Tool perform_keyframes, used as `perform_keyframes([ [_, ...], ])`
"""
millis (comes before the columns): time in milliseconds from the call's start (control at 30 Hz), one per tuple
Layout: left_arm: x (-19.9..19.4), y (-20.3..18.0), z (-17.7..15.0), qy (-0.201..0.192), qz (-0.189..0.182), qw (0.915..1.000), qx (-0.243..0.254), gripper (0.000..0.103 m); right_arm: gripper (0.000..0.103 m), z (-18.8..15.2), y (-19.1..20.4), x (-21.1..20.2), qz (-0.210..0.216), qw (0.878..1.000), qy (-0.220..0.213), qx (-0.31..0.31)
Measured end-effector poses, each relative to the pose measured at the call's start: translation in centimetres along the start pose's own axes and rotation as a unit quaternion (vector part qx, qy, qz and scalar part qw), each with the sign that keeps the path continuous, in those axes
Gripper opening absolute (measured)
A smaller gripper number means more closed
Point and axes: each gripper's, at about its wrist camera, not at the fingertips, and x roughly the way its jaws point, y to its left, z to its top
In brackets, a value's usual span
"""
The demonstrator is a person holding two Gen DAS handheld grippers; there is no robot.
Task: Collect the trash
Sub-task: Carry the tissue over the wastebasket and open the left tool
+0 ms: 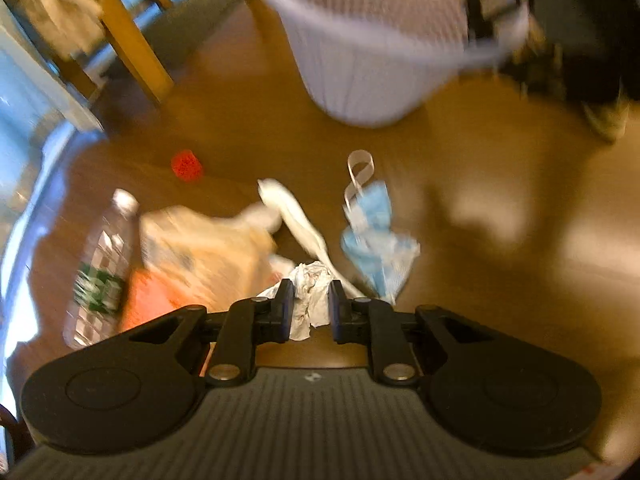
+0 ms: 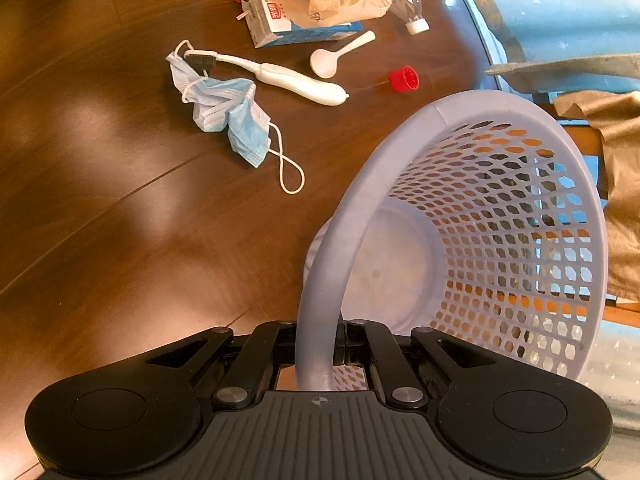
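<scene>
My left gripper (image 1: 310, 304) is shut on a crumpled white tissue (image 1: 310, 296), held above the brown table. Beyond it lie a blue face mask (image 1: 376, 244), a white handled tool (image 1: 296, 220), a red bottle cap (image 1: 186, 165), a plastic bottle (image 1: 102, 268) and a beige plastic bag (image 1: 200, 248). The lavender mesh basket (image 1: 372, 52) stands tilted farther back. My right gripper (image 2: 318, 344) is shut on the basket's rim (image 2: 320, 280) and tips its mouth toward the trash. In the right wrist view the mask (image 2: 228, 112), tool (image 2: 296, 82), white spoon (image 2: 336, 58), cap (image 2: 404, 79) and milk carton (image 2: 276, 20) lie on the table.
Wooden chair legs (image 1: 132, 40) stand beyond the table's left edge. A tan cloth (image 2: 616, 184) hangs over a chair to the right of the basket. The table's curved edge (image 2: 480, 40) runs close behind the cap. Bare table surface (image 2: 100, 200) lies left of the basket.
</scene>
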Motion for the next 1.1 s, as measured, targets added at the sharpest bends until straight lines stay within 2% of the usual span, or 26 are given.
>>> perform_keyframes([
  [100,-3.2,1.0,3.2,-0.044,-0.001,0.9990,-0.008,0.015,0.001,0.1,0.0,-0.1,0.001,1.000,-0.001,-0.003],
  [267,-6.6,0.9,8.2,-0.104,-0.017,0.9943,0.014,0.015,0.001,0.1,0.2,-0.5,0.001,1.000,-0.002,-0.007],
  [400,-7.0,0.0,11.2,-0.128,-0.036,0.9908,0.026,0.015,0.001,0.1,0.3,-0.6,0.000,1.000,-0.002,-0.012],
  [533,-5.7,-1.6,13.6,-0.143,-0.046,0.9874,0.051,0.016,0.001,0.1,0.2,-0.8,0.002,1.000,-0.003,-0.009],
  [567,-5.5,-2.0,13.8,-0.145,-0.048,0.9870,0.050,0.022,0.001,0.1,0.2,-0.8,0.002,1.000,-0.003,-0.008],
  [633,-4.4,-2.1,14.4,-0.145,-0.052,0.9874,0.035,0.040,0.001,0.1,0.1,-0.9,0.003,1.000,-0.002,-0.006],
  [667,-4.1,-2.0,14.6,-0.147,-0.052,0.9874,0.026,0.054,0.001,0.1,0.1,-0.9,0.004,1.000,-0.002,-0.006],
  [700,-4.2,-2.0,14.4,-0.152,-0.055,0.9866,0.021,0.056,0.001,0.1,0.1,-0.9,0.004,1.000,-0.002,-0.005],
  [900,-5.4,-0.3,13.2,-0.163,-0.033,0.9860,0.004,0.056,0.001,0.2,0.1,-0.9,0.006,1.000,-0.002,-0.003],
  [1100,-6.5,2.4,8.9,-0.139,0.007,0.9897,-0.035,0.056,0.001,0.5,0.0,-0.9,0.007,1.000,0.000,-0.001],
])
